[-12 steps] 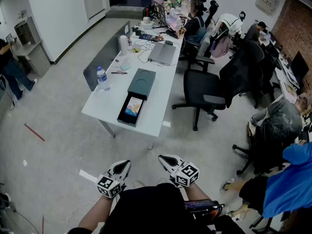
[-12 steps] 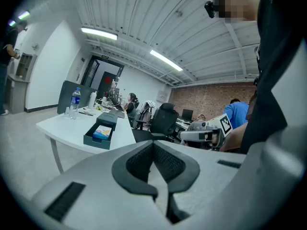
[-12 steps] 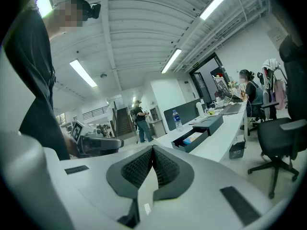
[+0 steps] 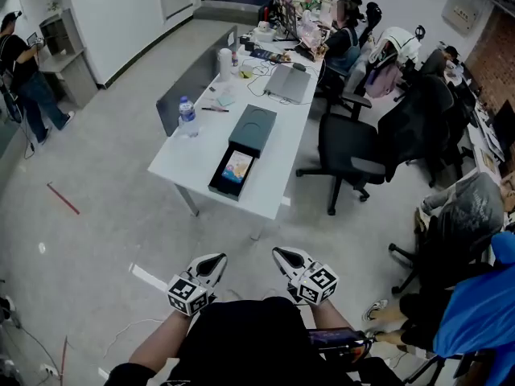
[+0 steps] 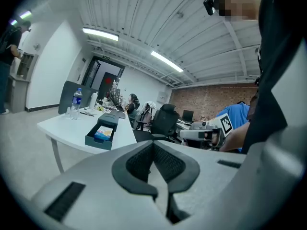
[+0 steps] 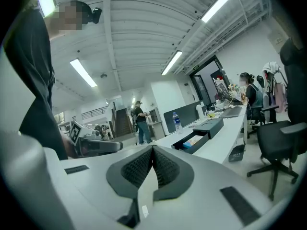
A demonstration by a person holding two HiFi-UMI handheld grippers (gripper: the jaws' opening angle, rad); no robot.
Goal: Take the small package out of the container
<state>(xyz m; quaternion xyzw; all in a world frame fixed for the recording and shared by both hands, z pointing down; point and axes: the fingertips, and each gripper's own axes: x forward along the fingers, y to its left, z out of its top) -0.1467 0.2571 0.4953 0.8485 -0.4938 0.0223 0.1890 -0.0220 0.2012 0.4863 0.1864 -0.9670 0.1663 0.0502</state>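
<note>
The left claw (image 4: 215, 259) is closed, pads pressed together with nothing between them. The right claw (image 4: 282, 254) is closed and empty too. Both hang over the floor (image 4: 96, 215) close to the person's body, well apart from the worktop (image 4: 187, 166). The dark top (image 4: 241, 344) hides most of both arms.

The container (image 4: 225, 190), a dark open tray, lies at the worktop's near end. The package (image 4: 237, 166) lies flat inside it, colourful on top; its print is too small to make out. A dark lid (image 4: 253, 129) lies just beyond the tray's far end; whether they touch is unclear. A bottle (image 4: 187, 117) stands to the left. A laptop (image 4: 288, 83) lies farther off amid clutter too small to make out.
</note>
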